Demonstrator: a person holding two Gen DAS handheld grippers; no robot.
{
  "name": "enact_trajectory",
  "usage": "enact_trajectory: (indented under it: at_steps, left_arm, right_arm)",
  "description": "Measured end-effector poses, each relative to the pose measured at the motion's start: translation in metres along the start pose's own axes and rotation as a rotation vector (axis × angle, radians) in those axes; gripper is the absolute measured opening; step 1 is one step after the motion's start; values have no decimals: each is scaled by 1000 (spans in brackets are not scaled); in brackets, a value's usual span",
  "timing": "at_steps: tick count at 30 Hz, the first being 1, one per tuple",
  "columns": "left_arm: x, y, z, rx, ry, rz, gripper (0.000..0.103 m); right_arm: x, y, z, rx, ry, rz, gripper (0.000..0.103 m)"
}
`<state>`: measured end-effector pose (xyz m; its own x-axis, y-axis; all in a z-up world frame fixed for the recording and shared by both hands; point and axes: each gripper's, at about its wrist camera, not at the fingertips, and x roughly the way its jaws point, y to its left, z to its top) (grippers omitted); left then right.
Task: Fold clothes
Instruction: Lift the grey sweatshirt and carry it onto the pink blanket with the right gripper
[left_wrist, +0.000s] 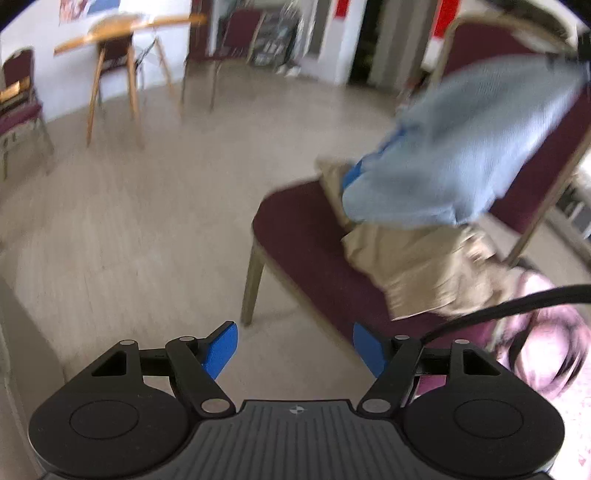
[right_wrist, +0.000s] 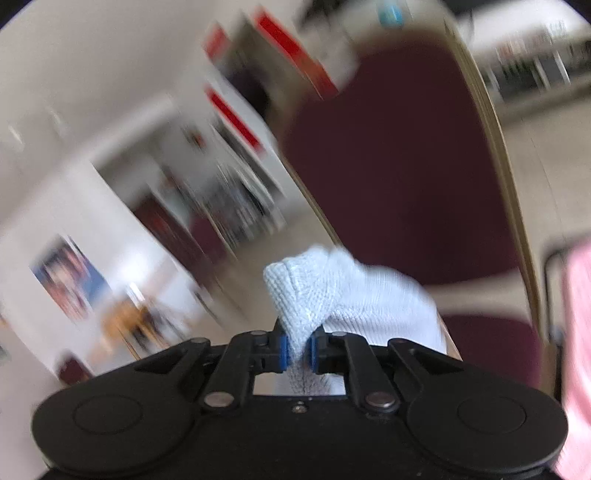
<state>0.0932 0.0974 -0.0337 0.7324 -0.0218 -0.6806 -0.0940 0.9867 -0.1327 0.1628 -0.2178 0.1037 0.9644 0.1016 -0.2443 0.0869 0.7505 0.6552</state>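
The right tool (right_wrist: 297, 350) is clamped on a bunched edge of the blue knit (right_wrist: 343, 295). In the left wrist view the knit (left_wrist: 461, 147) hangs in the air above the maroon chair (left_wrist: 306, 251). Its long axis slants from the upper right, where it is held, down to the lower left, and its lower end reaches the beige garment (left_wrist: 417, 273) that lies crumpled on the seat. The left tool (left_wrist: 294, 349) has its blue fingers wide apart with nothing between them; it is over the floor (left_wrist: 147, 221), near the chair's front corner. One pink garment (left_wrist: 546, 343) lies at the right edge, beside the beige one. That makes three garments: one blue, one beige, one pink. Both views are blurred.
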Motion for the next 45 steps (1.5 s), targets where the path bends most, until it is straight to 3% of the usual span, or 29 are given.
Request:
enact_trajectory:
  at_steps: [3, 11, 15, 19, 23, 26, 29, 32, 34, 37, 39, 41, 45]
  left_arm:
    - [-34, -8, -2, 19, -85, -57, 71]
    - [-97, -73, -20, 159, -173, -321, 74]
    - [-115, -115, -48, 275, -143, -438, 74]
    - [-125, -152, -76, 425, -94, -567, 74]
    - [-128, -173, -92, 488, -60, -601, 74]
    - [-127, -176, -100, 507, -42, -580, 74]
    - [-128, -180, -97, 516, -29, -548, 74]
    - [-133, -177, -86, 505, -68, -518, 74]
    - [-138, -174, -82, 490, -92, -515, 75]
    - [-141, -176, -80, 487, -105, -517, 75]
    - [-139, -182, -86, 508, -98, -520, 75]
    - [-134, -192, -95, 543, -73, -525, 75]
    - [-113, -215, -129, 636, 18, -517, 75]
  right_arm:
    - [-70, 46, 49, -7, -204, 77, 10]
    - [-307, 77, 82, -138, -623, 13, 10]
    - [-376, 46, 78, -78, -560, -75, 10]
    - [-412, 14, 69, -14, -473, -140, 10]
    - [-413, -12, 58, 3, -448, -194, 10]
    - [-399, -31, 61, 35, -440, -225, 10]
    - [-404, -51, 83, 127, -530, -193, 10]
    - [-409, -71, 105, 219, -618, -160, 10]
    - [-432, -83, 113, 264, -730, -127, 10]
    - [-474, -115, 100, 344, -860, -142, 10]
    - [-492, -147, 76, 395, -885, -204, 10]
    - [-497, -181, 44, 401, -844, -310, 10]
    - [-467, -275, -39, 478, -556, -583, 10]
